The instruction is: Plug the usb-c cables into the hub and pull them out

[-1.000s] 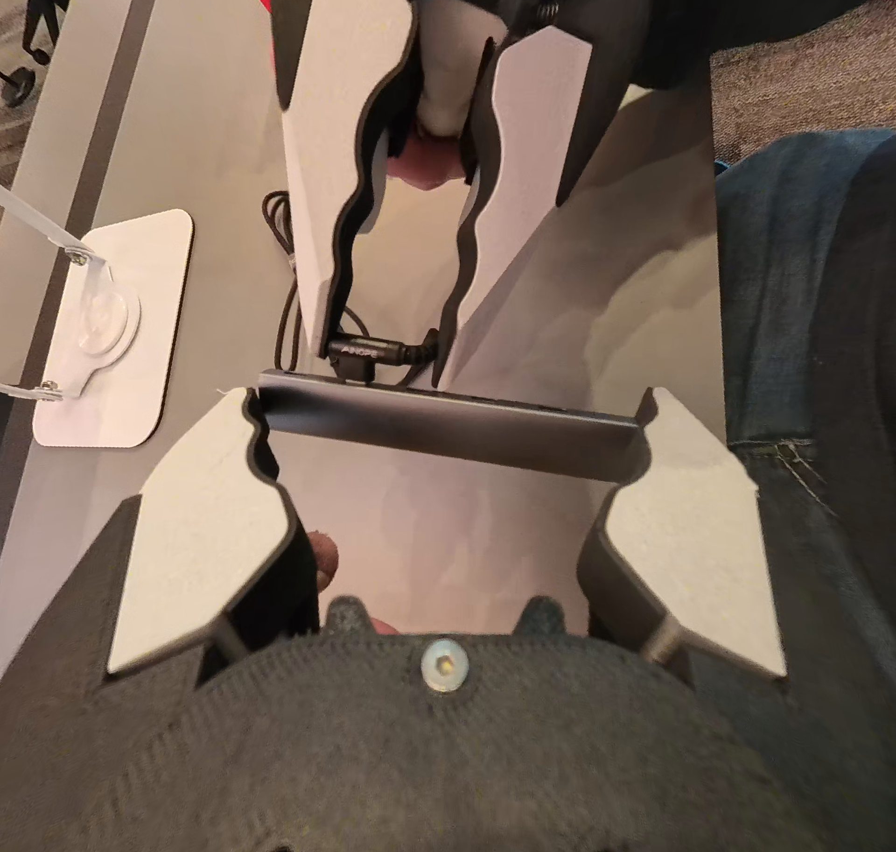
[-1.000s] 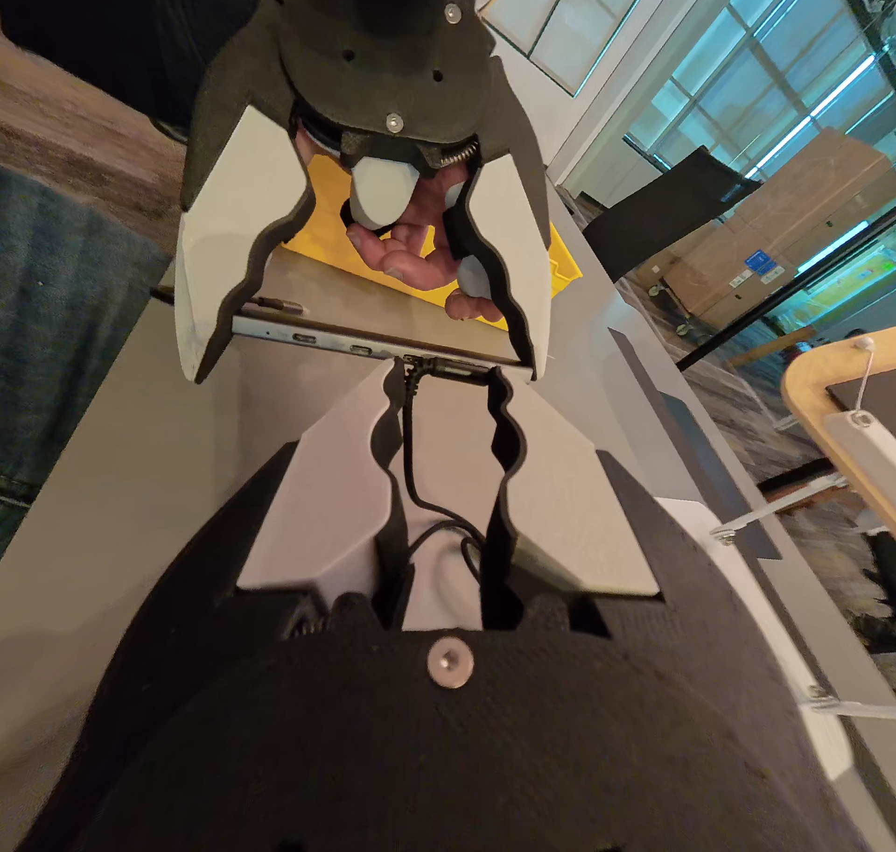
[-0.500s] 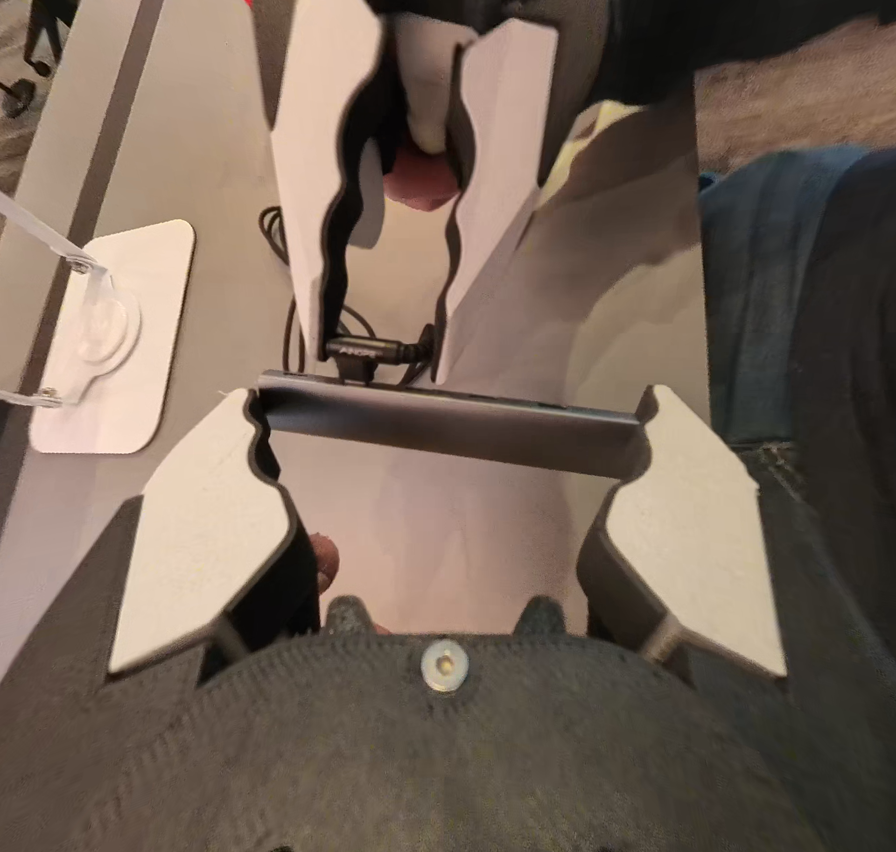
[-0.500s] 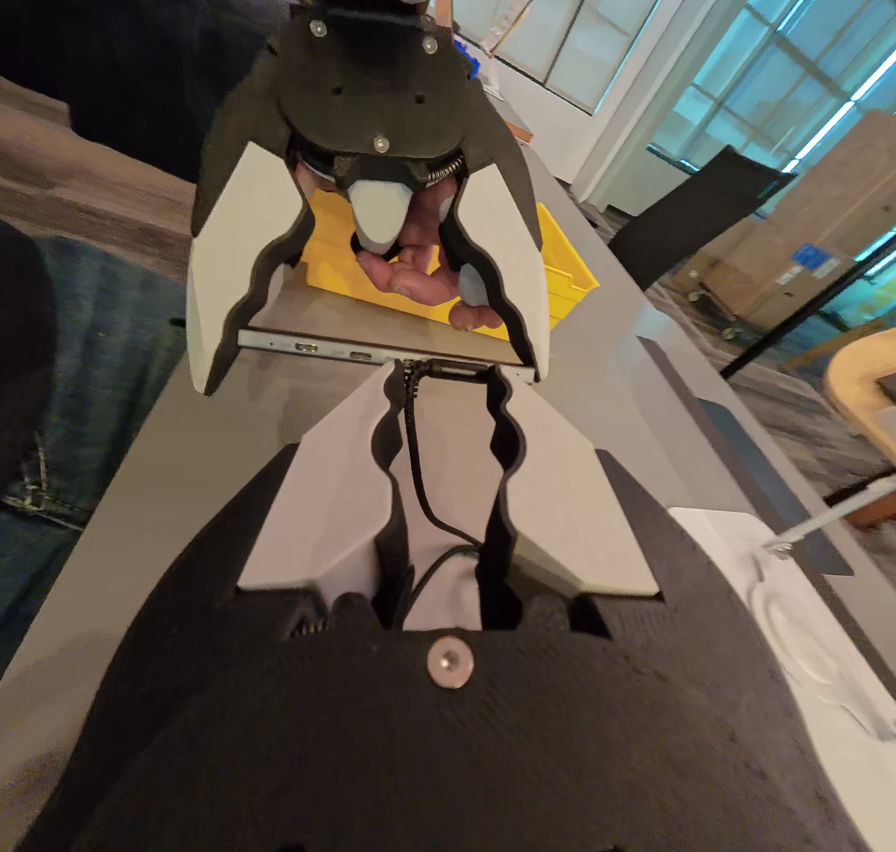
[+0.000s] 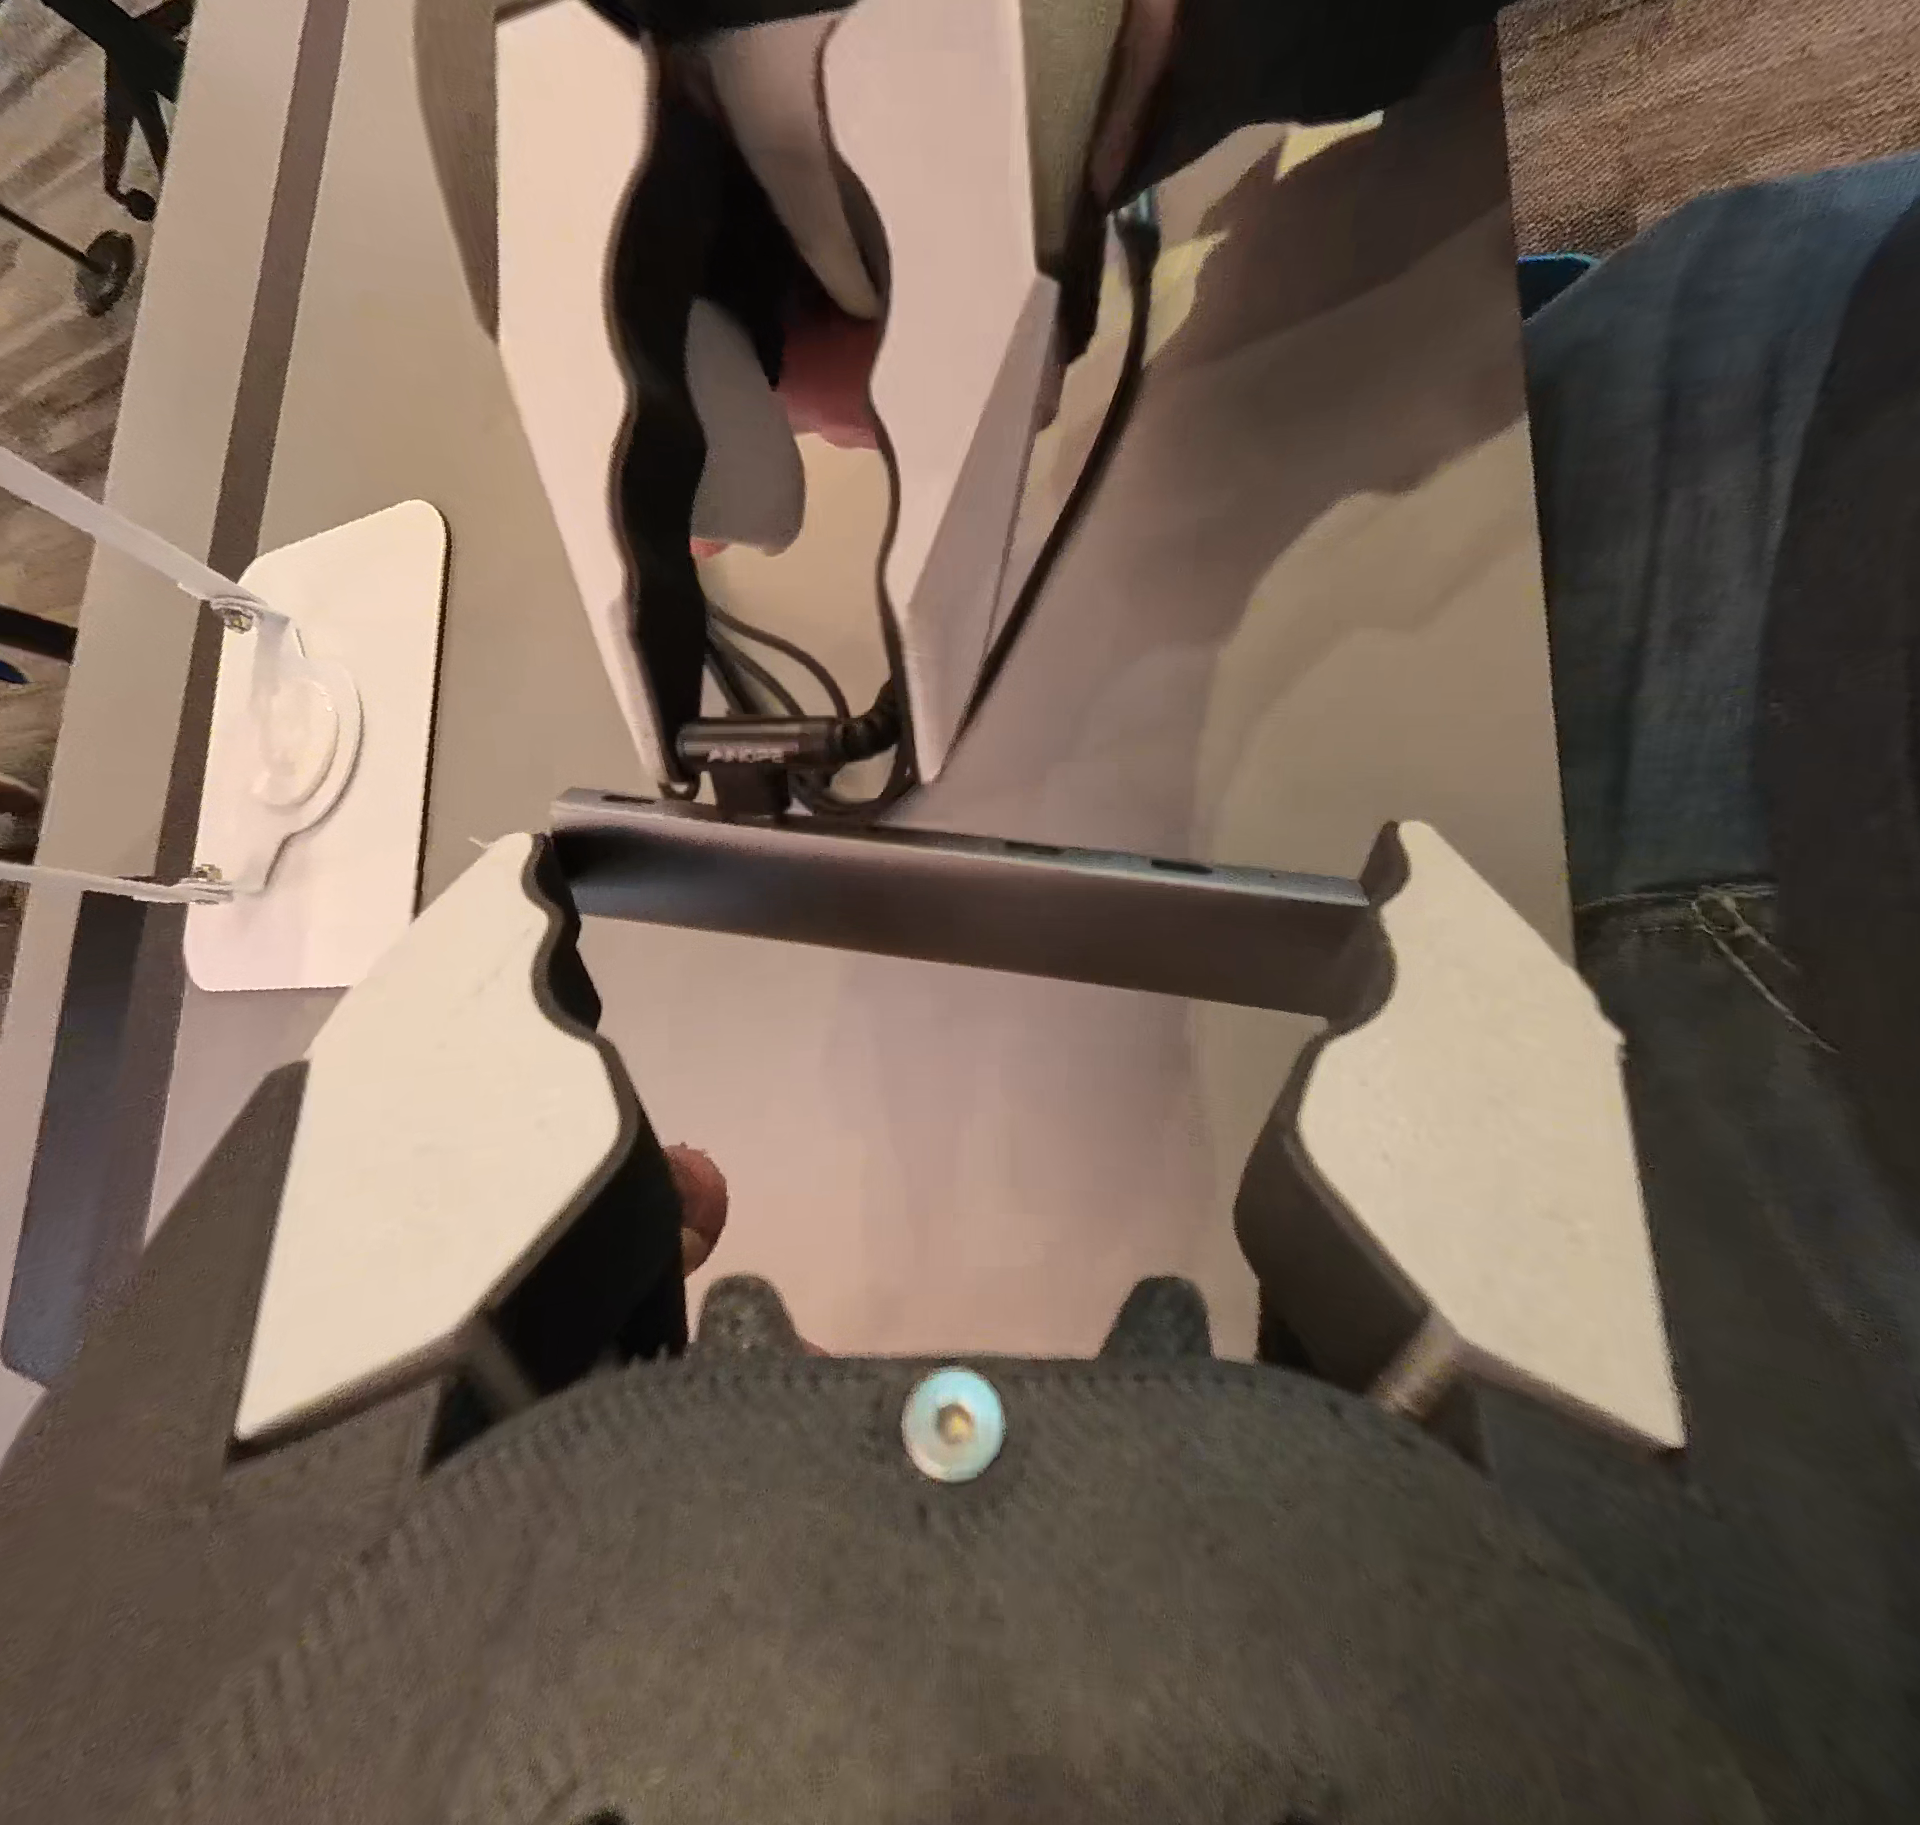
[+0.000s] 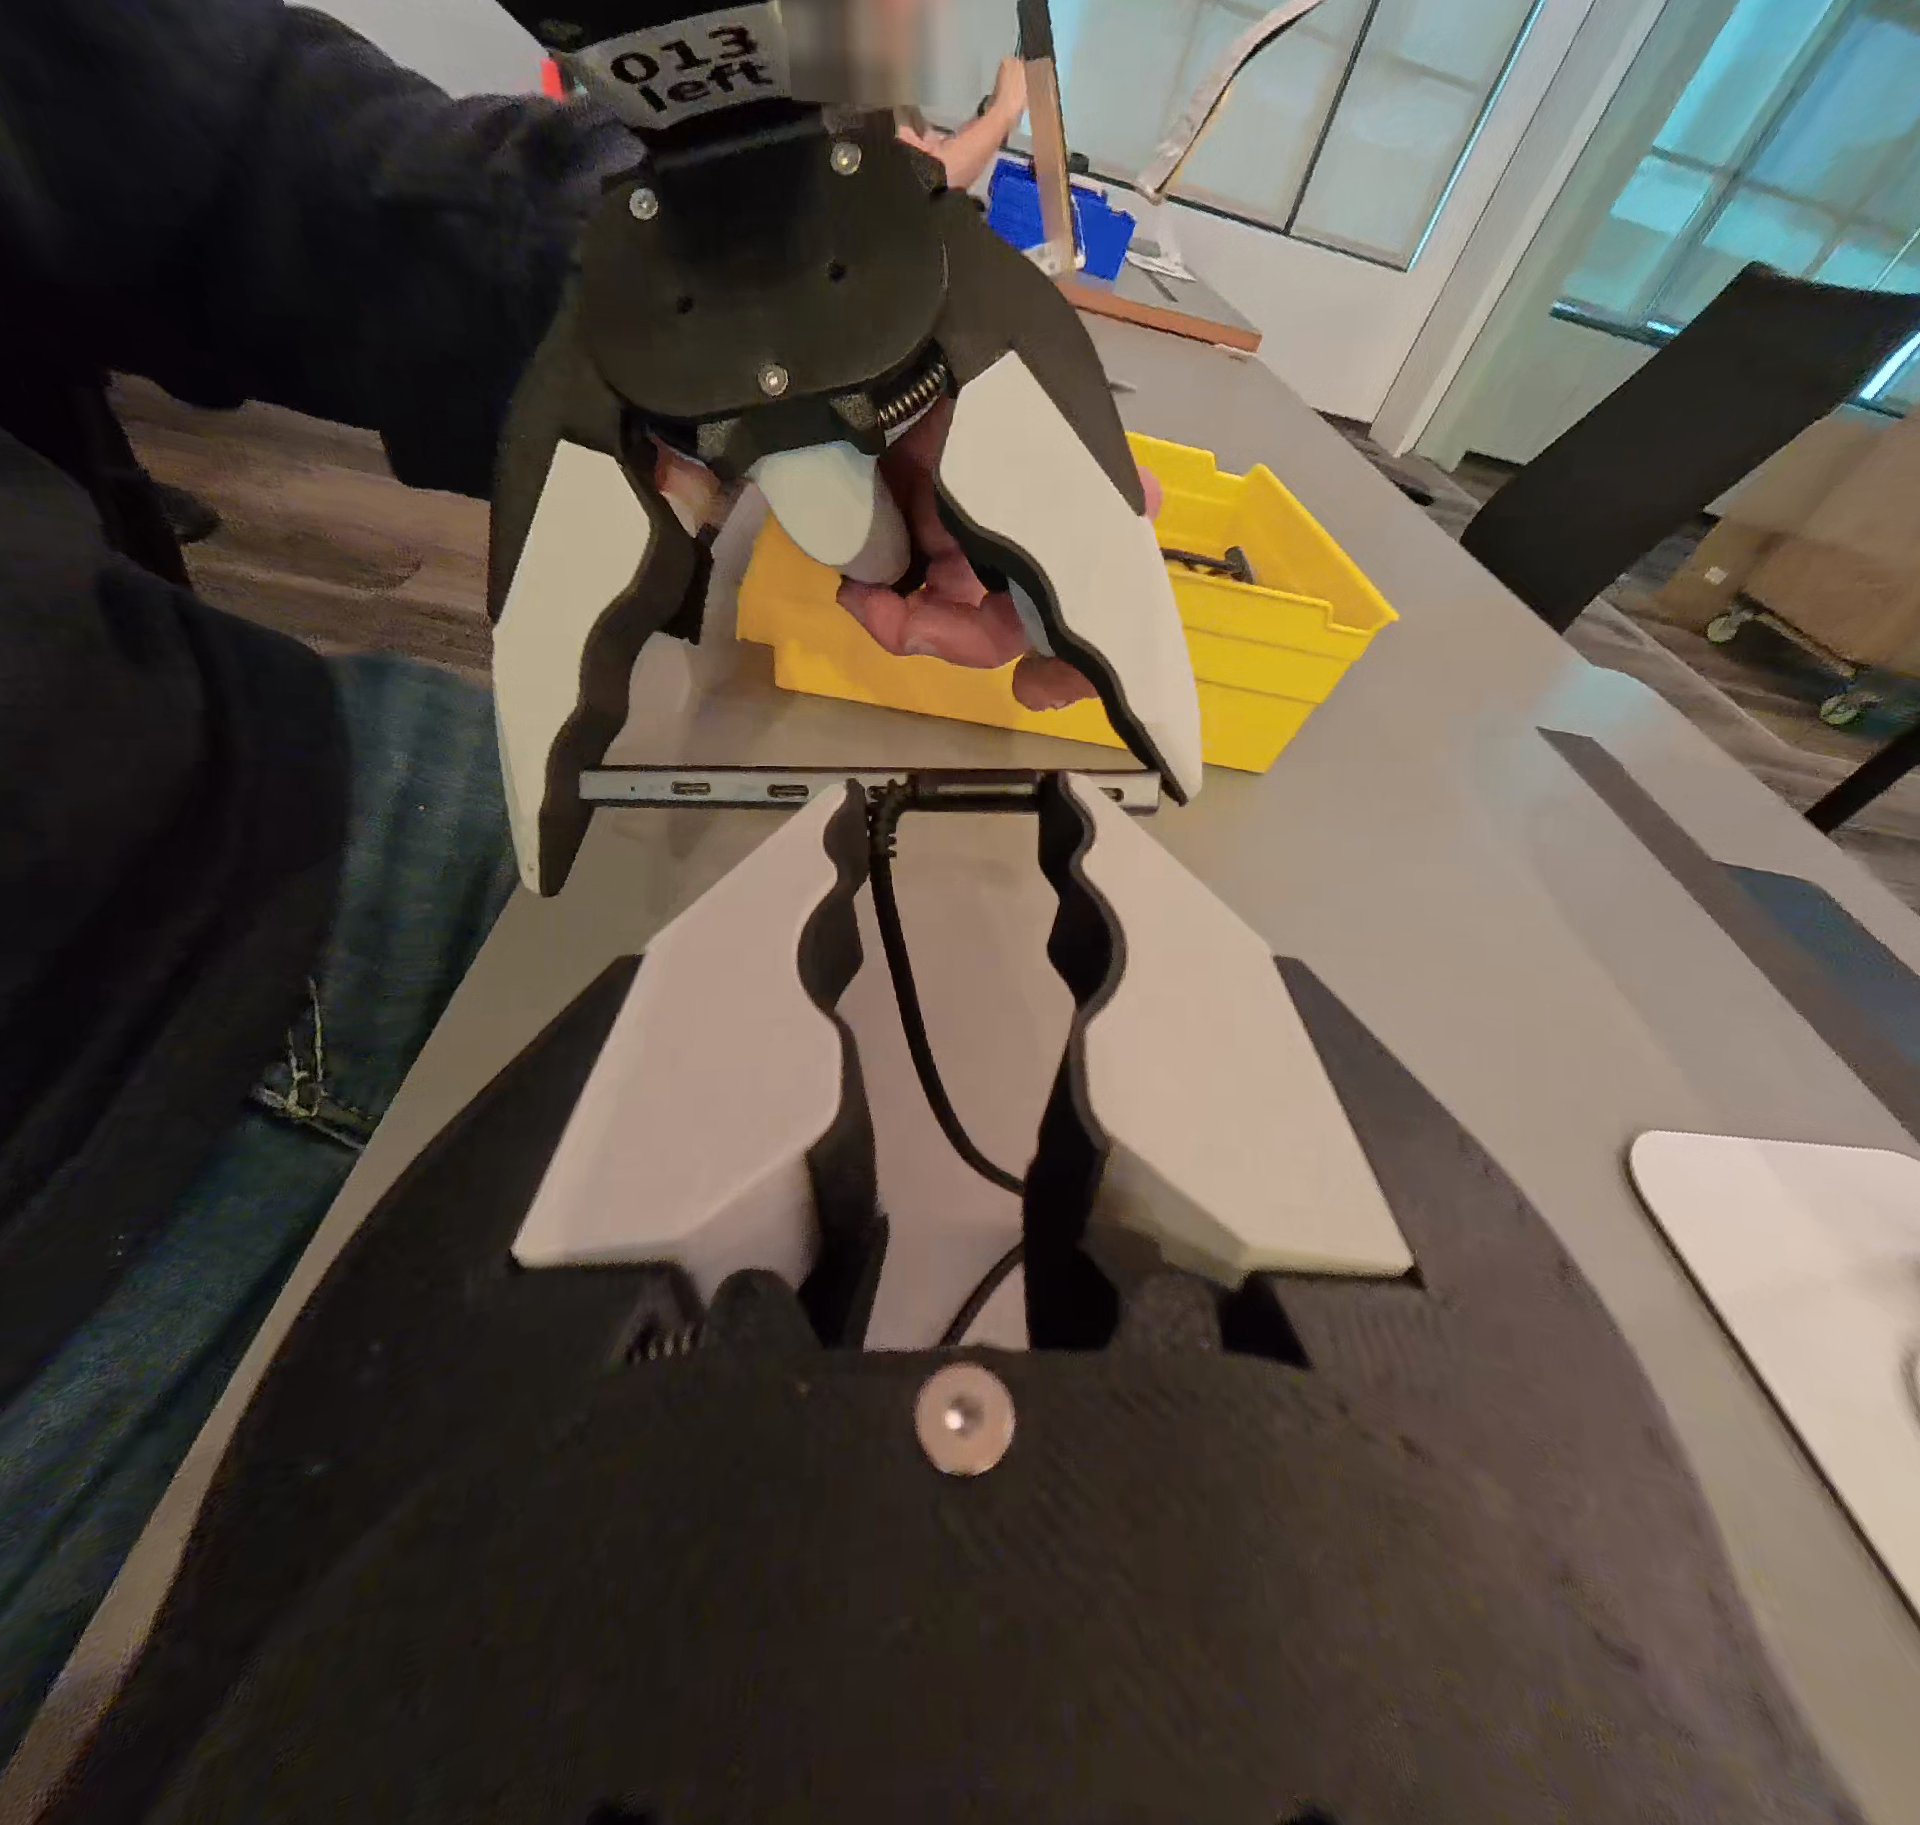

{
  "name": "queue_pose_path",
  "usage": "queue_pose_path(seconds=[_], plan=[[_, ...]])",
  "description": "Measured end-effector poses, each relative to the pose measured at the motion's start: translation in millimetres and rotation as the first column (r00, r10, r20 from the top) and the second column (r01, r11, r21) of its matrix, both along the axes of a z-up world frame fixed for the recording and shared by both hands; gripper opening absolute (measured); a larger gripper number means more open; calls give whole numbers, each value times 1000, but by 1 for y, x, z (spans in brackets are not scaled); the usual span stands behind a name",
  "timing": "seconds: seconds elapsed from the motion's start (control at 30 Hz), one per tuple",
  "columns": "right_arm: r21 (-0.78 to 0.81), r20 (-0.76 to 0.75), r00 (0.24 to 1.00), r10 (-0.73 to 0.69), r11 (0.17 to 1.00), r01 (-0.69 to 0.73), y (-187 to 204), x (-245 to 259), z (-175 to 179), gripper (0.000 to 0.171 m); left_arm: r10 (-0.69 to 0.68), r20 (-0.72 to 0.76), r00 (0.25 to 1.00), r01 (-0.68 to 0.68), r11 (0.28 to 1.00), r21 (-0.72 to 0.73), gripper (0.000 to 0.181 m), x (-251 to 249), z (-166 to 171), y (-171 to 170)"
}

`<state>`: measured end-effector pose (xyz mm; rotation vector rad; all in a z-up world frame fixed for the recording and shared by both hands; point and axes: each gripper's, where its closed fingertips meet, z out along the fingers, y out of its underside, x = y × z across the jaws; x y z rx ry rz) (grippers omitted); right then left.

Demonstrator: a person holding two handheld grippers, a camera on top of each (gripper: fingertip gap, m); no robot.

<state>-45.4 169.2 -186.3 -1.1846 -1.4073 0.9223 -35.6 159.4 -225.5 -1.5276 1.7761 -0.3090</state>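
A long grey hub (image 5: 966,902) lies across the grey table (image 5: 1299,580). My left gripper (image 5: 961,876) is shut on it, one finger at each end. My right gripper (image 6: 951,801) faces it and is shut on a black right-angle usb-c plug (image 6: 961,790) set against the hub's (image 6: 727,788) port edge. Its stem meets a port near one end. The black cable (image 6: 914,996) runs back between the right fingers. In the left wrist view, the right gripper (image 5: 779,752) pinches the plug (image 5: 753,749). Two free ports show beside the plug.
A yellow bin (image 6: 1268,653) stands behind the hub. A white pad with a clear stand (image 5: 312,736) lies to one side and also shows in the right wrist view (image 6: 1787,1287). A person's jeans leg (image 5: 1714,632) is at the table edge. A black chair (image 6: 1714,404) stands beyond. The grippers are tip to tip, or close to it.
The right gripper has tilted lower and more level, and its body has come nearer the left camera. The plug stays against the hub. The left gripper and hub have hardly moved.
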Motion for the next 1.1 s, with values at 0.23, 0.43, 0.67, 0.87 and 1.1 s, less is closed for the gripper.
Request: queue_pose_path(seconds=[0.23, 0.43, 0.67, 0.87, 1.1], plan=[[192, 48, 989, -137, 973, 126, 5, -1, 0, 30, 41, 81, 996, -35, 996, -80, 137, 2, 5, 3], [282, 51, 975, -216, 940, 193, 6, 1, 2, 30, 47, 103, 994, -36, 994, -103, 137, 4, 8, 1], [14, 29, 999, -32, 999, 31, 3, 3, -1, 30, 20, 54, 998, -18, 999, -42, 136, 3, 3, 0], [26, 29, 999, -20, 999, 19, 5, 1, 0, 30, 23, 55, 998, -21, 999, -33, 136, 2, 2, 2], [166, 35, 988, -149, 976, 141, 9, 8, 6, 31, 115, 85, 990, -108, 991, -82, 136, -6, 5, 19]])
